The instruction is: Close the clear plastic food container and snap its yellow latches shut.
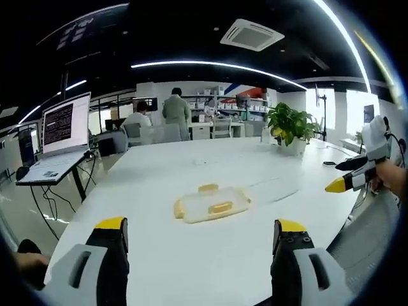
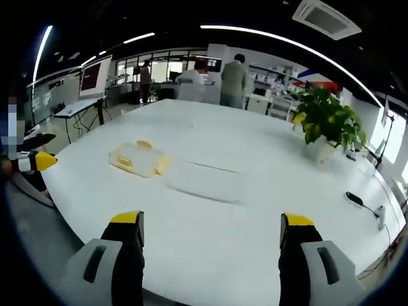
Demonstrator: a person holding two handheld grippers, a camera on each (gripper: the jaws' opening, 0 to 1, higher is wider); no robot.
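A clear plastic lid with yellow latches (image 1: 211,204) lies flat on the white table (image 1: 191,255), mid-table ahead of my left gripper (image 1: 201,224). That gripper is open, with nothing between its jaws, and stays short of the lid. In the right gripper view the same lid (image 2: 137,159) sits to the left, with a clear container body (image 2: 205,182) lying beside it on the table (image 2: 210,255). My right gripper (image 2: 211,218) is open and empty, hovering near the table's edge. It also appears at the right of the left gripper view (image 1: 347,177), off the table's side.
An open laptop (image 1: 64,127) stands on a side stand to the left. A potted plant (image 1: 292,127) (image 2: 328,121) sits at the table's far side. A small black object (image 2: 354,199) lies near the right edge. People stand by desks in the background.
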